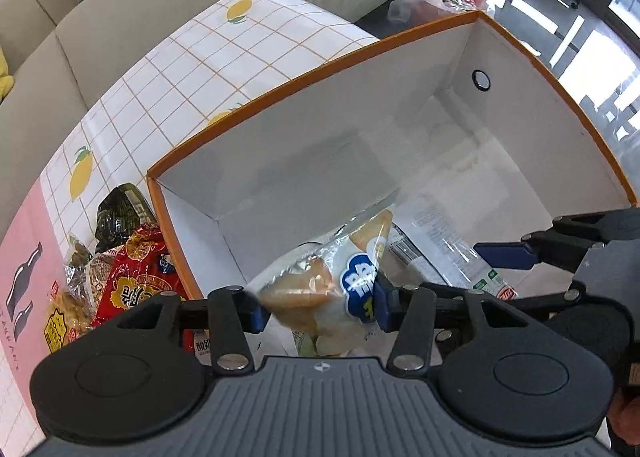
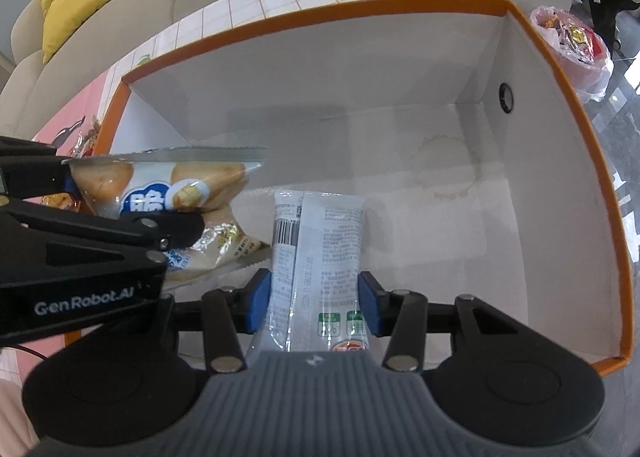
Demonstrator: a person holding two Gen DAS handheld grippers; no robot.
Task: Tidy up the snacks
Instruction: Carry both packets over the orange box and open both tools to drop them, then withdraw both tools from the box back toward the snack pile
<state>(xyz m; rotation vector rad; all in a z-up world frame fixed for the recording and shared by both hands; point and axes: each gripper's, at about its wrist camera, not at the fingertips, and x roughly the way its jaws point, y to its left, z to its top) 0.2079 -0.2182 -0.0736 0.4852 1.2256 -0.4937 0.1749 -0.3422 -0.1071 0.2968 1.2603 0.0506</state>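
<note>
Clear crinkly bread packet with blue label (image 1: 320,281): light, soft, crushable; sitting between left claw (image 1: 318,307) pads, grip uncertain, above white orange-rimmed cardboard box (image 2: 560,69). Slick white wrapper bar (image 2: 316,253): being clenched by right claw (image 2: 316,307). Box floor lying mostly open rightward; walls crowding leftward.

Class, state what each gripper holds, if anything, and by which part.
Left gripper: bread packet, across its middle, though contact looks loose. Right gripper: white snack packet, near its lower end.
</note>
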